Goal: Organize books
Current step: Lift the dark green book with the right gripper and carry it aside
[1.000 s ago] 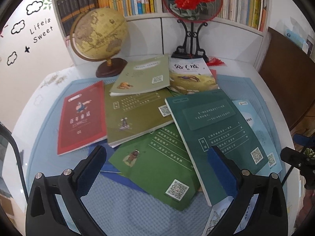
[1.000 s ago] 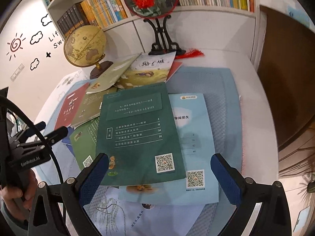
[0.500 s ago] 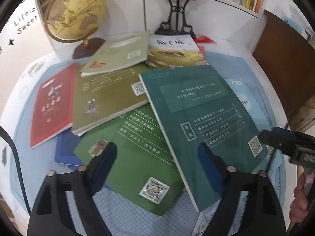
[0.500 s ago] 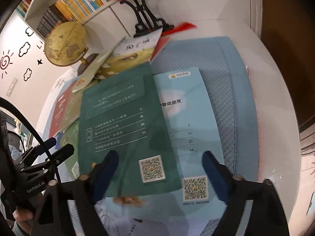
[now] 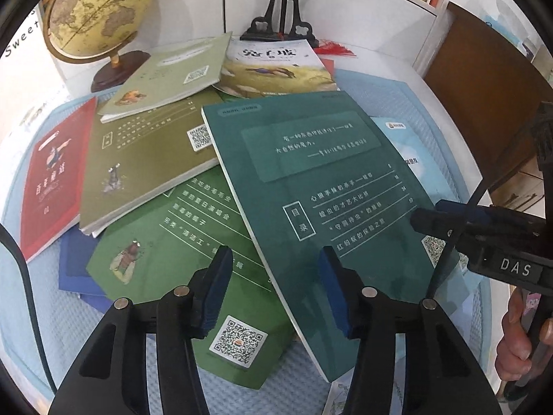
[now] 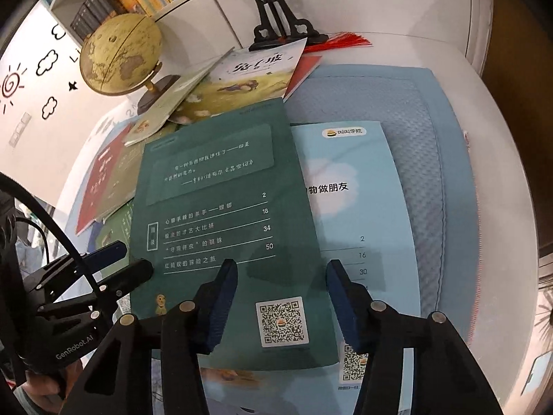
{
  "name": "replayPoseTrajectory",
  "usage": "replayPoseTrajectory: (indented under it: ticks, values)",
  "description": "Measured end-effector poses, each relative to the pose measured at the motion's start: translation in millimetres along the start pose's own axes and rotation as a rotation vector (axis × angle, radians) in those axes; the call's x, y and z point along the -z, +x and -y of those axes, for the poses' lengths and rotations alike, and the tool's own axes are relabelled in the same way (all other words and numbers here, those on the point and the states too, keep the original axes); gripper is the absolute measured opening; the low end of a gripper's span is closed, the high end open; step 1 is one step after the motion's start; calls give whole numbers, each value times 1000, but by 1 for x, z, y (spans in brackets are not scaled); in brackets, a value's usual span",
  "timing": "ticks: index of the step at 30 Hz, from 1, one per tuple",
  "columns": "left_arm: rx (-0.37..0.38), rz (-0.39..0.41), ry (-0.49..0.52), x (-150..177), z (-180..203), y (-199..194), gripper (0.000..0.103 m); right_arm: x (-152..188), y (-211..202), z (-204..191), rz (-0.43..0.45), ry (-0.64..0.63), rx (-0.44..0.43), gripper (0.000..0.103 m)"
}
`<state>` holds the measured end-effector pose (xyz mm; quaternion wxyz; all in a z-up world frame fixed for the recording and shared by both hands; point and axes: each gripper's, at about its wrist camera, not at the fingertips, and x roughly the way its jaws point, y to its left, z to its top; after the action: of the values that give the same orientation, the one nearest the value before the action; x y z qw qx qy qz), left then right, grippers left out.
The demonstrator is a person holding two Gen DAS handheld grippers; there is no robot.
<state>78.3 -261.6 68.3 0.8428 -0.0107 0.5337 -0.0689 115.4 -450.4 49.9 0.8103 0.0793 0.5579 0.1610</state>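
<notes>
Both tools hang over the near end of the dark teal book (image 5: 311,186), top of the scattered pile on the blue mat (image 6: 425,131), its long axis running near to far. The left gripper (image 5: 273,288) straddles its near-left edge, the right gripper (image 6: 281,297) its near-right part by the QR code; both jaws are closing, pads not yet pressing anything. Farther off lie the olive book (image 5: 138,166), the red book (image 5: 52,176) and the globe (image 5: 93,10)

The left black two-finger tool with blue pads (image 5: 273,283) tilts steeply downward, jaws closing with nothing pressed between them. The right black blue-padded tool (image 6: 281,297) does likewise. A bare hand (image 5: 518,342) grips the right tool's handle.
</notes>
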Motion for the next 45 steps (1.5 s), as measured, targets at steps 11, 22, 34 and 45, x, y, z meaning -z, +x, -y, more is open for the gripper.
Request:
replayPoseTrajectory:
  ticks: [11,22,34,45]
  values:
    - [56,-11,-16,8,-6,2,49,5,-2,1,-40,20,-103,52]
    - [95,-13,-35,12,-8,6,50,1,6,-21,-13,-122,28,42]
    - [109,9,-84,11,-30,4,49,2,-7,33,-34,226,-507,42]
    - [111,26,-93,12,-35,3,51,11,23,64,-72,497,-746,42]
